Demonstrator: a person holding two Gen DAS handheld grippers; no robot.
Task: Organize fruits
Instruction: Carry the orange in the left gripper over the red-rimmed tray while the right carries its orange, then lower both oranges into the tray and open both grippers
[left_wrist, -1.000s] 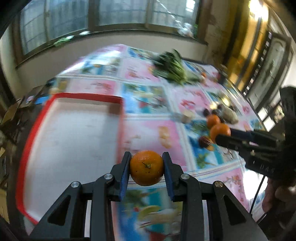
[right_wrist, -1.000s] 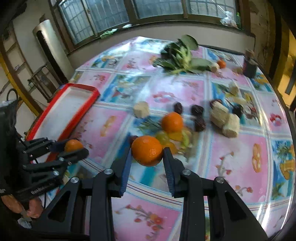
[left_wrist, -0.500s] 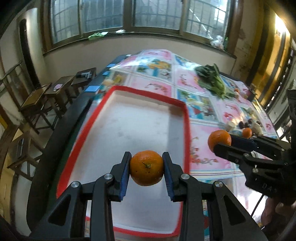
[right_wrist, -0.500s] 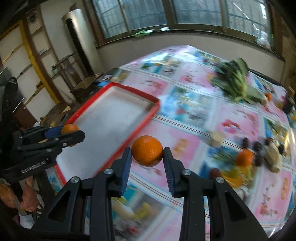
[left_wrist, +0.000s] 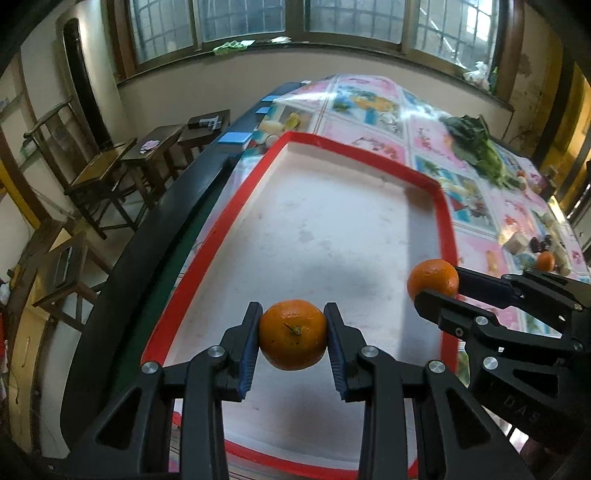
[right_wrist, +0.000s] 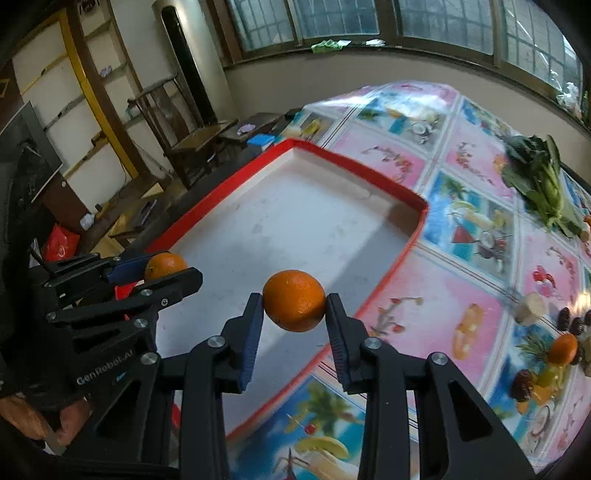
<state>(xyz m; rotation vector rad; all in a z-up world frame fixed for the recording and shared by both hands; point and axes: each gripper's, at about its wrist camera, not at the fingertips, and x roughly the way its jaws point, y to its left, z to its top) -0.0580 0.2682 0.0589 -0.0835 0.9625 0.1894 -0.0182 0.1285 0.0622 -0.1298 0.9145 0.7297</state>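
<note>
My left gripper (left_wrist: 292, 338) is shut on an orange (left_wrist: 293, 334) and holds it above the near part of a white tray with a red rim (left_wrist: 448, 236). My right gripper (right_wrist: 294, 314) is shut on a second orange (right_wrist: 294, 301) and holds it above the tray's near right side (right_wrist: 402, 258). Each gripper shows in the other's view: the right one (left_wrist: 437, 286) with its orange (left_wrist: 432, 278), the left one (right_wrist: 170, 271) with its orange (right_wrist: 164, 265). A third orange (right_wrist: 563, 349) lies on the tablecloth at the right.
The tray lies at the table's left edge on a flowered tablecloth (right_wrist: 480, 177). Leafy greens (right_wrist: 543, 181) lie at the far right. Dark fruits (right_wrist: 570, 321) and a pale chunk (right_wrist: 532, 308) lie near the third orange. Wooden chairs (left_wrist: 107, 173) stand beyond the table's left edge.
Both grippers have carried their oranges to the left, from over the tablecloth to over the tray. Both stayed shut on their oranges.
</note>
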